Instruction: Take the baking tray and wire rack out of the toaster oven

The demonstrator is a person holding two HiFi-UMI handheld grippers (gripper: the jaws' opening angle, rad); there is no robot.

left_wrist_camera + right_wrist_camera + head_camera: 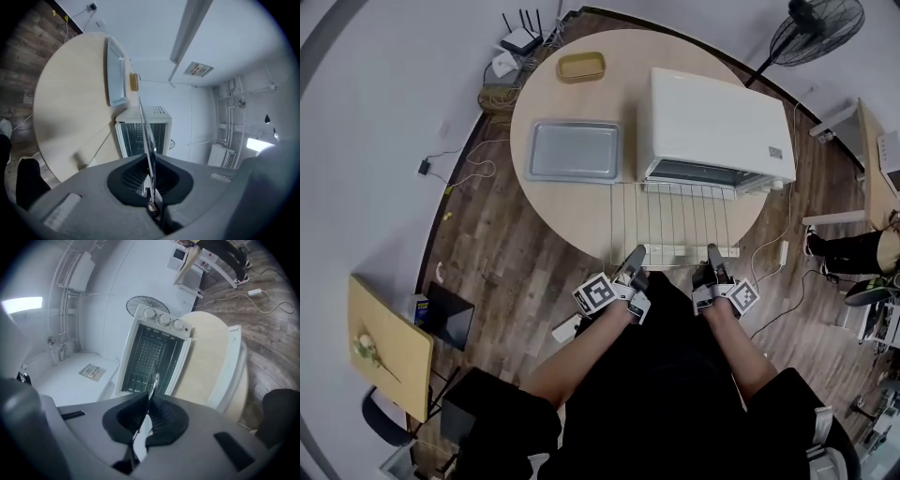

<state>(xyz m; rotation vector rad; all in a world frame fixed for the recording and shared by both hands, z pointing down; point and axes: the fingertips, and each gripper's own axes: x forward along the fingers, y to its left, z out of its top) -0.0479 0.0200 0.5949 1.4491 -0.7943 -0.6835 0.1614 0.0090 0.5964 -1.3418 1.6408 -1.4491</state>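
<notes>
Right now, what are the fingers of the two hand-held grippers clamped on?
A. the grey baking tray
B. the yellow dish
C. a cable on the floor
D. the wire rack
D: the left gripper and the right gripper are each shut on the near edge of the wire rack, while the baking tray lies untouched on the table.

Left gripper (636,258), right gripper (712,255) hold wire rack (675,220); baking tray (574,150) beside toaster oven (712,127)
</notes>
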